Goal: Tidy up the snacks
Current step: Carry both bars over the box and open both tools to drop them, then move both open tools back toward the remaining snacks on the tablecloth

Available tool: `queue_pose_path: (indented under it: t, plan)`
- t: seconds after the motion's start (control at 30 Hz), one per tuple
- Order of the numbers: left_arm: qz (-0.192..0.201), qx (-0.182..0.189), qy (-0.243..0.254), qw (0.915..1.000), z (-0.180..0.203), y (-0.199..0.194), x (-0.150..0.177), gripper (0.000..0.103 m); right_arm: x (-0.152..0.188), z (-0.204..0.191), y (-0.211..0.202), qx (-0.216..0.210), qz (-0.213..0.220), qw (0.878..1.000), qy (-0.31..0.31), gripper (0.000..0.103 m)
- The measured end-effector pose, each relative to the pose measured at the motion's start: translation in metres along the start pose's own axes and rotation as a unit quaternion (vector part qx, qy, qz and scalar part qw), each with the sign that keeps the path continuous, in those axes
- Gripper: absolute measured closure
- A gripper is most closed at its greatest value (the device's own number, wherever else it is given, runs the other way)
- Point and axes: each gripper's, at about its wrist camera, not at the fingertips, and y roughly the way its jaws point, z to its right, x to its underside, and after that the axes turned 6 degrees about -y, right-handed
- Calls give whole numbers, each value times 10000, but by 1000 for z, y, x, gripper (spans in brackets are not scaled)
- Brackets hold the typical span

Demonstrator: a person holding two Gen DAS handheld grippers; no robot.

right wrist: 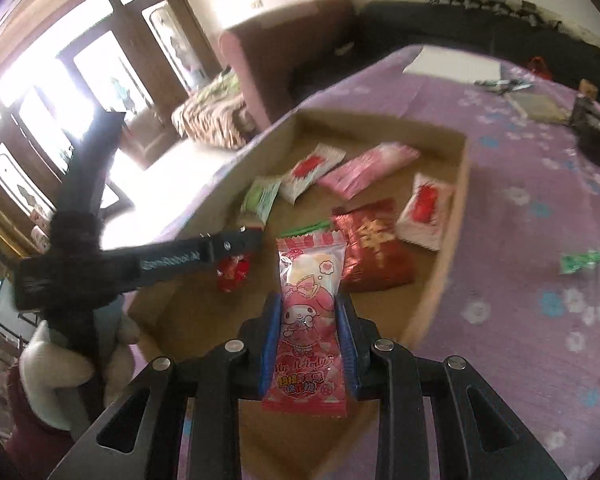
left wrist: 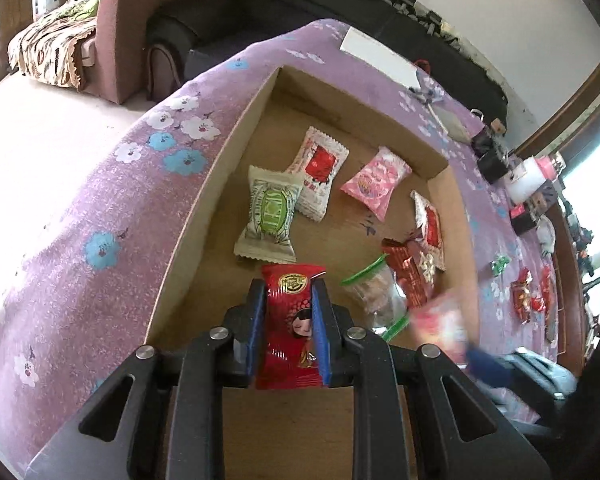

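A purple flowered cloth [left wrist: 80, 184] covers the table. A white sheet [left wrist: 380, 56] lies at its far end. Beyond stand a brown armchair [right wrist: 284, 52], a dark sofa [right wrist: 440, 24], and bright windows [right wrist: 60, 92].

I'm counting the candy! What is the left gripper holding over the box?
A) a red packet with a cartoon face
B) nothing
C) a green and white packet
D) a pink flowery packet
A: in the left wrist view the left gripper is shut on the red packet with a cartoon face, above the cardboard box.
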Motion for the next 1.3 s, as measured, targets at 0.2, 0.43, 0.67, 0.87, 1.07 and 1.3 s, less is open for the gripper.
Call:
queue_pose_path:
  t: [0.2, 0.43, 0.67, 0.87, 1.07, 1.3]
  plan:
    - [284, 161, 19, 9995, -2, -26, 2, 81, 1, -7, 15, 386, 22, 9991, -146, 73]
    - [773, 237, 65, 9967, 13, -69, 23, 62, 3, -13, -11, 479, 397, 9975, -329, 60]
    - [953, 480, 248, 9940, 39, -93, 58, 58, 26, 3, -55, 614, 784, 9949, -140, 45]
    - [783, 733, 495, 9930, 68, -87, 99, 58, 58, 37, -85, 873, 911, 9919, 174, 45]
    - [404, 762, 758, 9934, 95, -70, 126, 58, 94, 104, -116, 1381, 941, 9830, 761, 45]
    - [254, 723, 972, 9923, 115, -61, 142, 58, 125, 202, -157, 1993, 1150, 9571, 1758, 44]
